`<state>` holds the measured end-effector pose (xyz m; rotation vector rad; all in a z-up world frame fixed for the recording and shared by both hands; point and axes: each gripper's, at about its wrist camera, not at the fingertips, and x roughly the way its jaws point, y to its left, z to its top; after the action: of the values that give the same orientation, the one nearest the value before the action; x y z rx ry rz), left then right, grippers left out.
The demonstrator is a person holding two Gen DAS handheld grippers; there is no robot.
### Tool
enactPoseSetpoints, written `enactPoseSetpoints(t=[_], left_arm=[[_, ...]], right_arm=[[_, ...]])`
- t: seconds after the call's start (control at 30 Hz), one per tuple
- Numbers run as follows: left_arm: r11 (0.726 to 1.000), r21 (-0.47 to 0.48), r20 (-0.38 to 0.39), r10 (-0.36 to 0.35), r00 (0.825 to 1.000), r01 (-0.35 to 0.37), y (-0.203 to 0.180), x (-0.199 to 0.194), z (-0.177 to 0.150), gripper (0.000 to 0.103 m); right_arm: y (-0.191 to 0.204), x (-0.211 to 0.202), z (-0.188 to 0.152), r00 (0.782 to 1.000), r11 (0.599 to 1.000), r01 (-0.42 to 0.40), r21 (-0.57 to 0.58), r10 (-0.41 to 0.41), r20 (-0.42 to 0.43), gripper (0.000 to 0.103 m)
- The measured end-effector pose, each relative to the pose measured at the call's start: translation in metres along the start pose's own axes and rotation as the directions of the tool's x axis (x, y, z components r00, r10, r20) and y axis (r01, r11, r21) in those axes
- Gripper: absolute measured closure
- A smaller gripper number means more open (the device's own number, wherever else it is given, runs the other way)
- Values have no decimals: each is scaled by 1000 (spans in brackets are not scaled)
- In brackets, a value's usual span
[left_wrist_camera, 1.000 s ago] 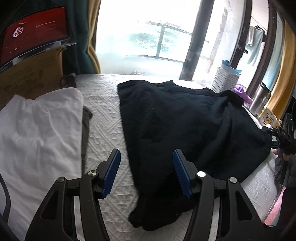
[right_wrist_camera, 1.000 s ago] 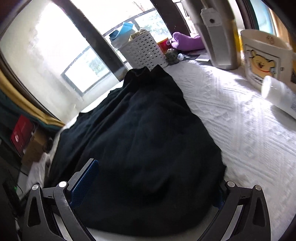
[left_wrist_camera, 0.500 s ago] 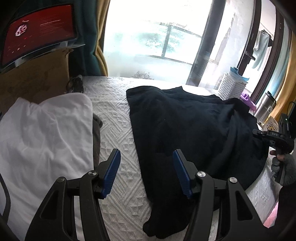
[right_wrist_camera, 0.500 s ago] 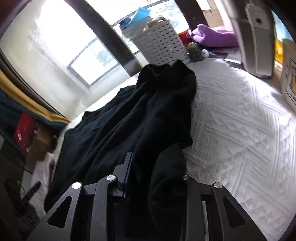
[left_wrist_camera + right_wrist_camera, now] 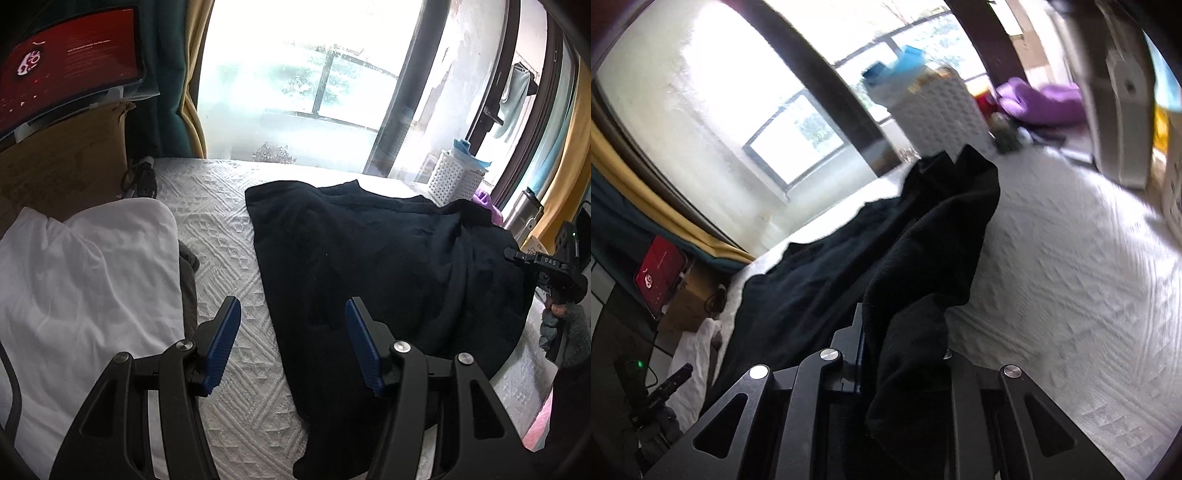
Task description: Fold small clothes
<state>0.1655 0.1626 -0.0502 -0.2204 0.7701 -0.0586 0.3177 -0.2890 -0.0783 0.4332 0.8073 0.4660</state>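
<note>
the right claw (image 5: 905, 354) has just been closing and now pinches a bunched fold of the black garment (image 5: 934, 236), the cloth spilling over the fingers and rising off the bed (image 5: 1071, 266) in a ridge that runs toward the far edge by the window. the left claw (image 5: 291, 343) stands about half open with nothing between its blue pads (image 5: 221, 343); one pad hangs over bare bedspread, the other over the near left part of the black garment (image 5: 369, 266), and whether it touches the cloth cannot be told.

as a judgement, the fold is only starting: one edge on the right side is gripped and lifted, but most of the garment lies spread across the middle of the bed (image 5: 221, 229), with no finished crease showing. carrying that edge over, smoothing, and any further folds are left to do. a white cloth (image 5: 92, 277) lies along the bed's left edge, with a grey piece peeking from under it; whether it is already folded cannot be told.

the left view shows the garment's whole outline, and the right claw in a gloved hand (image 5: 565, 321) at the bed's right edge. the right view alone shows the pinch up close, blurred, plus the white basket (image 5: 942, 110) at the far edge and the open bedspread to the garment's right.
</note>
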Motion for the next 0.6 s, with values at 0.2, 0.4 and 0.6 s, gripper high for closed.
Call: enactPoseSetpoints(t=[0.2,0.4,0.6], left_arm=[[1000,-10,11,-19,1000,19,13,-7,-1,44],[1000,-21,43,-16,999,17,28,-21,-1,44],[999,-44,70,-19,997,22,44,-32,-4,44]], right_arm=[[57,3,14,1000,995,-25,-99,26,6,85],[122,22,16,998,975,-62,-213,58,-28,85],[189,64,1,986,944,-149,-296,119,-117,85]])
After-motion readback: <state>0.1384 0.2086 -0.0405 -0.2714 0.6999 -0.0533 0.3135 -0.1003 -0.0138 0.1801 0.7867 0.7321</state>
